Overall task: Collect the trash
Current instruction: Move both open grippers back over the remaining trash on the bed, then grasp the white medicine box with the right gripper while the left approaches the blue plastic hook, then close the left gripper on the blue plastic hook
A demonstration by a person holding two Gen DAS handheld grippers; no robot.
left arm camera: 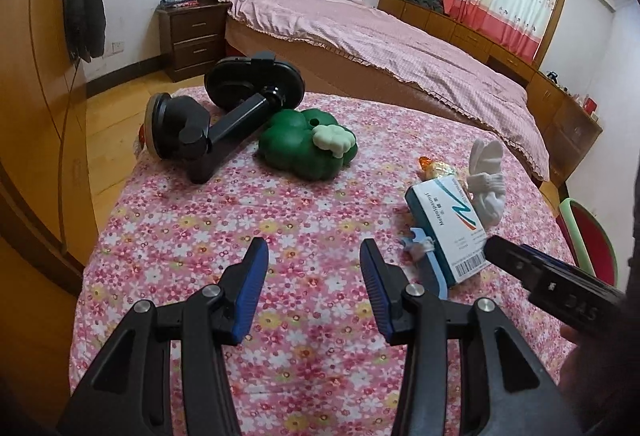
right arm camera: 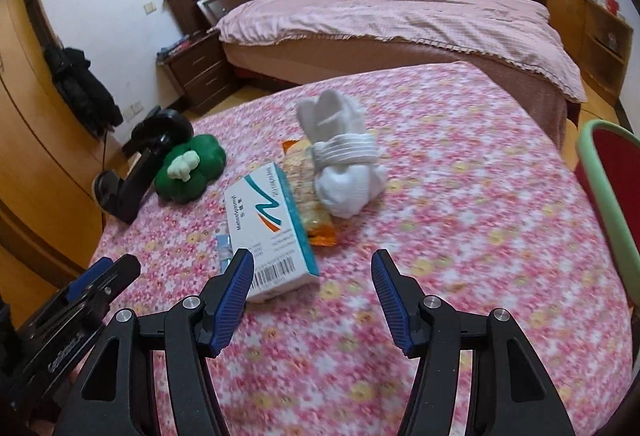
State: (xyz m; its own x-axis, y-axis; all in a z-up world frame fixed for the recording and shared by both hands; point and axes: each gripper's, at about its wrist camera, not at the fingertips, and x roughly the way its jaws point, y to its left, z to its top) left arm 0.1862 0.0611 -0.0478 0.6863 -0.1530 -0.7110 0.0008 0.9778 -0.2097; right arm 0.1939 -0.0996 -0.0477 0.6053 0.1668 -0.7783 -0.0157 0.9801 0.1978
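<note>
The likeliest trash here is the medicine box point(right arm camera: 269, 232), a flat white-and-teal carton with a barcode on its near end, lying on the flowered tablecloth point(right arm camera: 460, 220) just ahead of the right gripper point(right arm camera: 312, 272), close to its left blue pad. Partly tucked under the box's far edge is a crinkly orange snack wrapper point(right arm camera: 316, 224), thin and glossy, and at the box's left side a small pale-blue scrap point(left arm camera: 420, 248) lies against it; what that scrap is cannot be told. Both grippers hang over the cloth with jaws spread wide and nothing between the ribbed pads: the left gripper point(left arm camera: 314, 260) faces bare cloth, with the box off to its right. The task looks to be at its start, an approach before the first pick. The next move probably calls for the right gripper to shift slightly left and close across the box's narrow width, since cardboard is stiff and should hold, while the wrapper is slippery and may slide. Touching the wrapper's far end is a bundle of rolled white socks point(right arm camera: 344, 164), soft and ribbed. Farther left sit a smooth green clover-shaped toy point(left arm camera: 306, 144) and a hard black suction-cup phone mount point(left arm camera: 224, 112), which hardly seem trash.
</note>
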